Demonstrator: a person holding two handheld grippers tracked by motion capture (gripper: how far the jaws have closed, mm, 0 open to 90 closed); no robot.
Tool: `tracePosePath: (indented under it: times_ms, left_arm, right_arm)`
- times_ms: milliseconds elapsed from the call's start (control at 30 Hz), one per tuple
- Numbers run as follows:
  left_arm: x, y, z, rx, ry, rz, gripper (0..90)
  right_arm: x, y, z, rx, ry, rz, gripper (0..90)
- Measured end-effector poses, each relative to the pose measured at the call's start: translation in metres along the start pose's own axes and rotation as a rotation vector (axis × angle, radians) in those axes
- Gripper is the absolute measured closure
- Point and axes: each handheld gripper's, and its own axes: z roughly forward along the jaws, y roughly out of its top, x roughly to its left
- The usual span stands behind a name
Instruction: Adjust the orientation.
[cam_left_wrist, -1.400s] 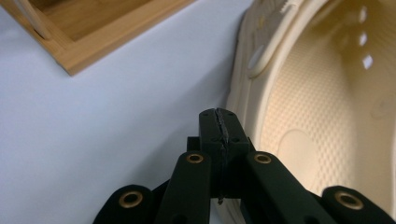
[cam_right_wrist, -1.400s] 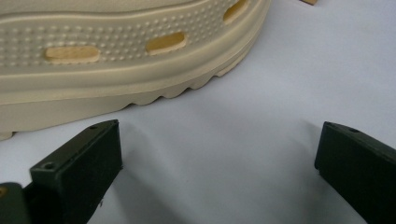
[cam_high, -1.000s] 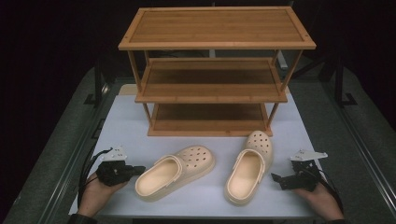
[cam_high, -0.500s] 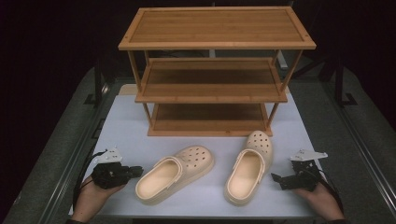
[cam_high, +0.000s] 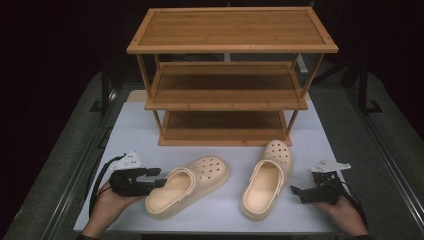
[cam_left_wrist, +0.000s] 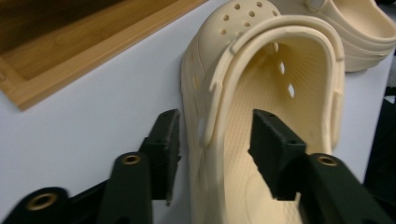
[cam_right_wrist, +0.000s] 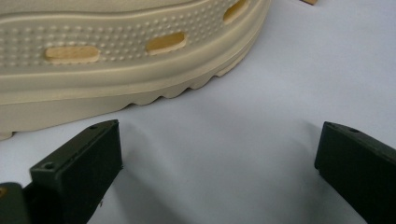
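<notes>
At the bench's near-left, left gripper (cam_high: 159, 177) has just been opening, jaws spread astride the left clog's (cam_high: 187, 191) heel wall; grasp likely next.

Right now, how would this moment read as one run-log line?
left gripper: fingers just opening astride left clog's heel wall, not pressing | right gripper: open beside right clog

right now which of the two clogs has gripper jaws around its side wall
The left clog, lying slanted beside the left gripper: its heel-side wall sits between the just-opening jaws, untouched. The right clog lies apart.
</notes>
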Motion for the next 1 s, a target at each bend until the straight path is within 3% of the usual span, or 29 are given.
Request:
tracePosePath:
  times_ms: [300,400,633,1000]
  left_arm:
    - [0.0,0.018,0.03,0.024,-0.032,0.036,44.1]
    - [-0.001,0.02,0.036,0.025,-0.043,0.047,53.5]
    - [-0.004,0.022,0.042,0.031,-0.022,0.074,65.1]
    - [-0.009,0.023,0.04,0.036,0.046,0.134,75.1]
  right_arm:
    - [0.0,0.0,0.0,-0.002,0.0,0.0,0.4]
    - [0.0,0.0,0.0,-0.002,-0.001,0.0,0.4]
    - [0.0,0.0,0.0,-0.003,-0.001,-0.001,0.4]
    - [0.0,0.0,0.0,-0.002,0.0,0.001,0.4]
